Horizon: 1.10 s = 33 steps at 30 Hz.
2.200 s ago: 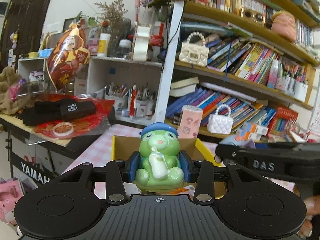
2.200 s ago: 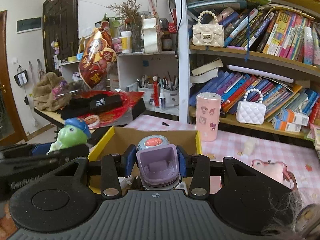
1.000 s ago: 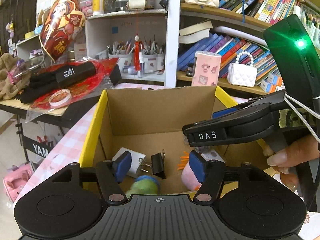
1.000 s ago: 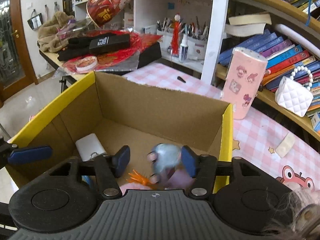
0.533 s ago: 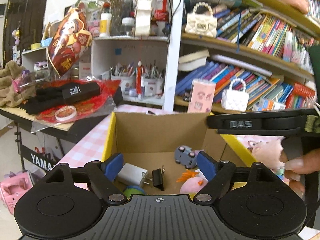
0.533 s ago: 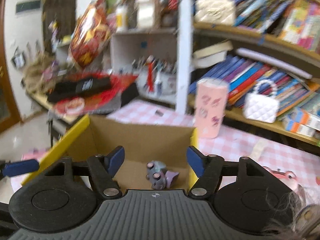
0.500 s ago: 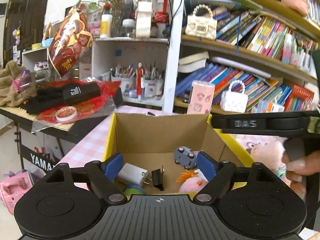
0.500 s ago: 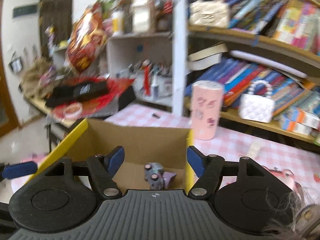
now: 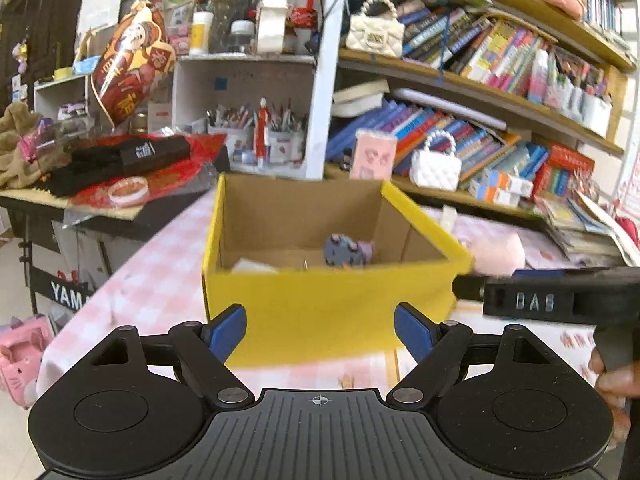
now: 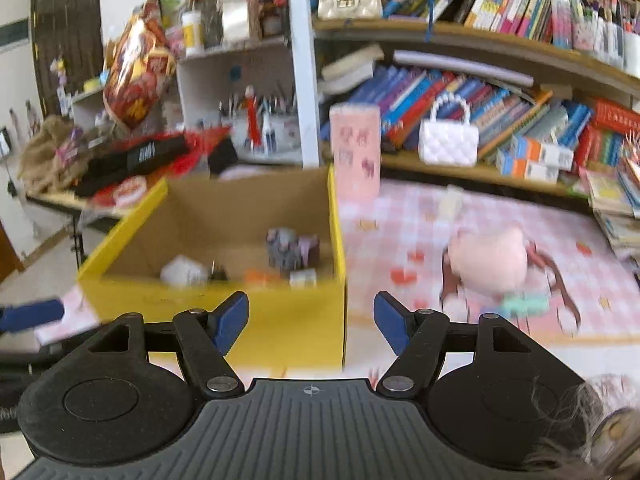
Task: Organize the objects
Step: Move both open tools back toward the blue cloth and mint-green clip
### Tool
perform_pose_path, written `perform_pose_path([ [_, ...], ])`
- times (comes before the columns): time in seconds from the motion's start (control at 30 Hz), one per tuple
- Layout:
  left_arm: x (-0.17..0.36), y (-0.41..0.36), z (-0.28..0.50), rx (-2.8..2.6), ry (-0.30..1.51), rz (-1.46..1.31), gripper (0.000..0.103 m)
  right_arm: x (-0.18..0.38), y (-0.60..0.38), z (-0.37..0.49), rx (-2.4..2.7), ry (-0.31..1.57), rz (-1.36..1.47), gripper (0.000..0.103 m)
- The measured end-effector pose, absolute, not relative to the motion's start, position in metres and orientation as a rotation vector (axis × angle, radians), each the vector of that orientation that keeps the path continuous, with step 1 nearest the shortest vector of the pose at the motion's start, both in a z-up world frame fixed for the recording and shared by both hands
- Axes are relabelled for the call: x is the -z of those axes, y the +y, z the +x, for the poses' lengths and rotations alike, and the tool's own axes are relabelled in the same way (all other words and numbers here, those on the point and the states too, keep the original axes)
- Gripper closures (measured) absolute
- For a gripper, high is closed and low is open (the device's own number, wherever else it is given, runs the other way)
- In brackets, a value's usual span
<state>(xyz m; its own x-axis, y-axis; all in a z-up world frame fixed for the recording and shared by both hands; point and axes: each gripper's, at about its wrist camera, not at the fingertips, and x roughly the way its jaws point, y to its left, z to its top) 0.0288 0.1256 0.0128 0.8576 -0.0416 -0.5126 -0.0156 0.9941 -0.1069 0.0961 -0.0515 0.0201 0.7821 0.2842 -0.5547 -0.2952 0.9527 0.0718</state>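
Observation:
A yellow cardboard box (image 9: 320, 304) stands on the pink checked tablecloth; it also shows in the right wrist view (image 10: 280, 320). Inside it lie a purple-grey toy car (image 9: 346, 251) (image 10: 290, 251), a white charger (image 10: 182, 271), a black clip and an orange piece. My left gripper (image 9: 320, 330) is open and empty, just in front of the box. My right gripper (image 10: 312, 318) is open and empty, at the box's near right corner. A pink plush toy (image 10: 490, 262) lies on the cloth to the right of the box.
A pink tumbler (image 10: 356, 150) stands behind the box. Bookshelves with a white handbag (image 10: 448, 140) run along the back. A side table with red and black items (image 9: 128, 160) stands at left. A stack of booklets (image 9: 584, 232) lies at far right.
Both grippers let go of their toys into the box, then pulled back and down out of it. The frog toy is out of sight inside; the car lies on the box floor.

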Motion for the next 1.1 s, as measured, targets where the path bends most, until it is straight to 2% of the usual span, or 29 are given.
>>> perform_pose_path([
  [0.4,0.006,0.121,-0.025,0.037,0.626,-0.089,0.019,0.027,-0.047,0.015,-0.321,0.752,-0.028,0.036],
  [1.1,0.011,0.064,-0.025,0.227,0.636,-0.003,0.018,0.032,-0.104,-0.028,-0.111,0.762,0.045,0.035],
])
